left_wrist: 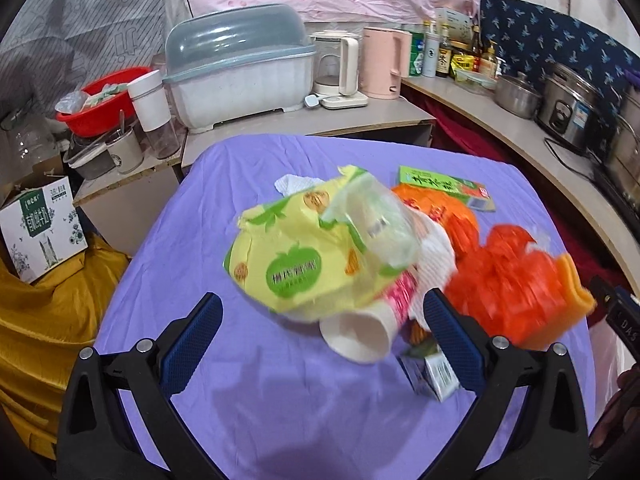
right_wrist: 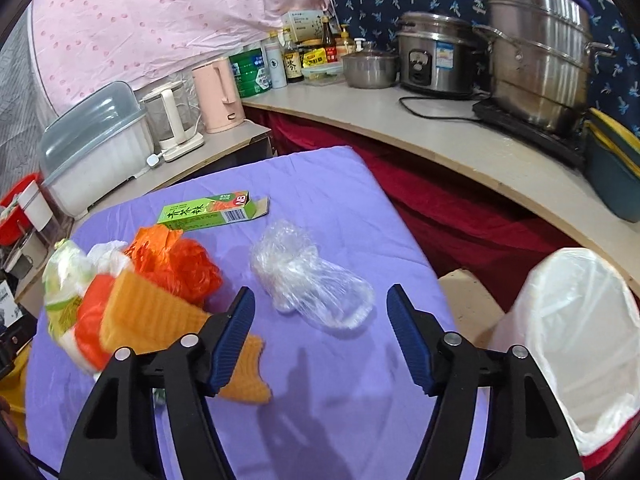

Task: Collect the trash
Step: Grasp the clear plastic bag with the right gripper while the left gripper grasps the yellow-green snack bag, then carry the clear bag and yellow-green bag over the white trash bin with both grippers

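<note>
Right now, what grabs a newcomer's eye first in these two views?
The heap of trash mid-table: a yellow-green wrapper over a tipped paper cup, with an orange plastic bag to its right. Next, the crumpled clear plastic bag lying alone ahead of the open right gripper, and the white-lined bin beside the table.

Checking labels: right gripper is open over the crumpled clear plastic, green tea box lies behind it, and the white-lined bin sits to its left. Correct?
Not quite. The right wrist view shows the white-lined bin to the right of the right gripper, off the table edge. The rest holds: open over the crumpled clear plastic, green tea box behind.
</note>
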The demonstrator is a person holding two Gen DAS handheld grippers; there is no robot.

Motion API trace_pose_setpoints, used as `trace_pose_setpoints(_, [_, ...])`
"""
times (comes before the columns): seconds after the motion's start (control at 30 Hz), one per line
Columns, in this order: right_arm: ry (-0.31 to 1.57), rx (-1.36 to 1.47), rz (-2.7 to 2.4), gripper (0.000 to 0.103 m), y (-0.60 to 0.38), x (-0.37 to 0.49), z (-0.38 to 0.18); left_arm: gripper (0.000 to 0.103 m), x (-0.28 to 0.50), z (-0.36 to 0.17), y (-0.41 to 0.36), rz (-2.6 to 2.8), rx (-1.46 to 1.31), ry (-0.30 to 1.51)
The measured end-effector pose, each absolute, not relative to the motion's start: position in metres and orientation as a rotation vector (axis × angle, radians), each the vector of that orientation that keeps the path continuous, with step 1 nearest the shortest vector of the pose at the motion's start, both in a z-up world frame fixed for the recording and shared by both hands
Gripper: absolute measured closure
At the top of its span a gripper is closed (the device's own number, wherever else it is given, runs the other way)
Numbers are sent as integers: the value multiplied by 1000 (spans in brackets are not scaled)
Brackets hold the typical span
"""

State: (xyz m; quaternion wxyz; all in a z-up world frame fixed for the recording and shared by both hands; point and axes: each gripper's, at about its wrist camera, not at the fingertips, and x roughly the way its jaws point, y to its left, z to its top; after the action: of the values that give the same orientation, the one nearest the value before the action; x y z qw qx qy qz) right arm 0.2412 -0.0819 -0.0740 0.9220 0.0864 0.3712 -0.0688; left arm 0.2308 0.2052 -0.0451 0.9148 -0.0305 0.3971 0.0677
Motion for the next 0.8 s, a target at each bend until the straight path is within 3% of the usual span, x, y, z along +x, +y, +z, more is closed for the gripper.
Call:
trace_pose_setpoints(0.33, [827,160,-143,41,-79,305,-112,10,285,-69,212,119,-137,851])
trace_pose_setpoints(0.5, [866,151,-116,41,-74,317,-128,36,297,-80,208,81,-149,880])
trace_pose_setpoints(0.53, [869,154,-107,46,-73,318,-131,44,298,-81,208,77,-151,884])
trace_pose_setpoints(0.63, [898,169,-77,74,-71,322,-139,70,300,-85,208,64,-152,901])
trace_pose_setpoints(0.7, [894,187,-66,79,-71,320,-140,75,299,-85,209,54,-169,900])
trace_pose_setpoints(0.73, [892,191,-61,88,-71,318,-139,80,297,-83,210,55,-172,892])
trace_pose_setpoints(0.8, [884,197,-60,90,-72,314,-136,88,295,-78,210,55,-172,875])
